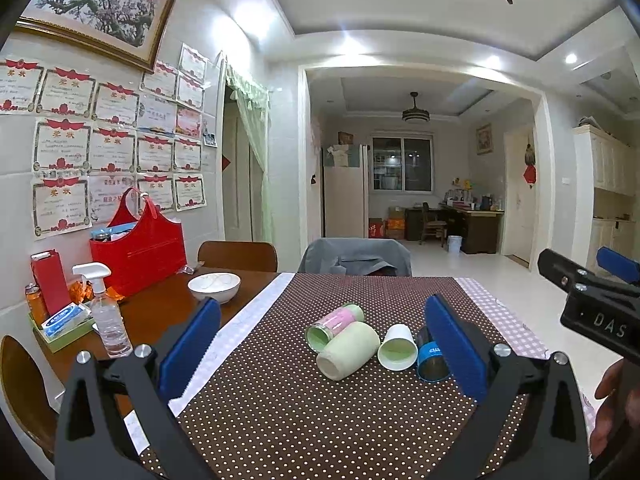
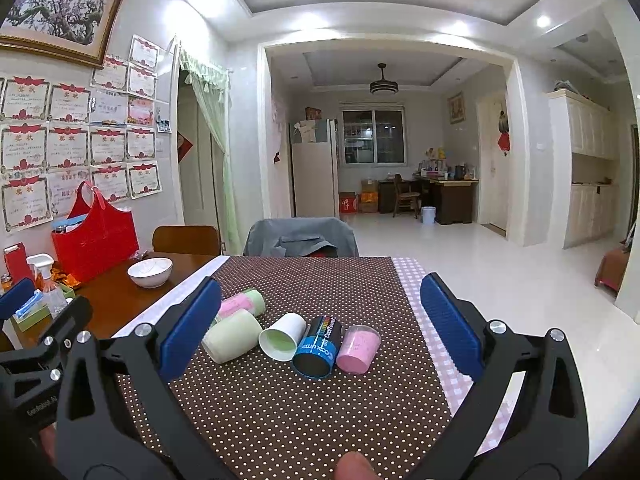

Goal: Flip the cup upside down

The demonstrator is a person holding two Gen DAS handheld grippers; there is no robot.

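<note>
Several cups lie on their sides in a row on the brown dotted tablecloth [image 1: 280,412]. From the left: a pink-and-green cup [image 1: 335,325] [image 2: 242,304], a pale green cup [image 1: 348,350] [image 2: 232,335], a white paper cup [image 1: 397,346] [image 2: 282,336], a black-and-blue cup [image 1: 431,360] [image 2: 318,347] and a pink cup [image 2: 359,348]. My left gripper [image 1: 322,344] is open and empty, hovering before the row. My right gripper [image 2: 320,328] is open and empty, also short of the cups. The right gripper also shows at the right edge of the left wrist view [image 1: 592,300].
A white bowl [image 1: 214,286], a red basket [image 1: 138,248], a spray bottle [image 1: 105,312] and a green tray [image 1: 60,330] with small items stand on the wooden table at the left. A chair with a grey jacket [image 1: 356,258] stands at the far side.
</note>
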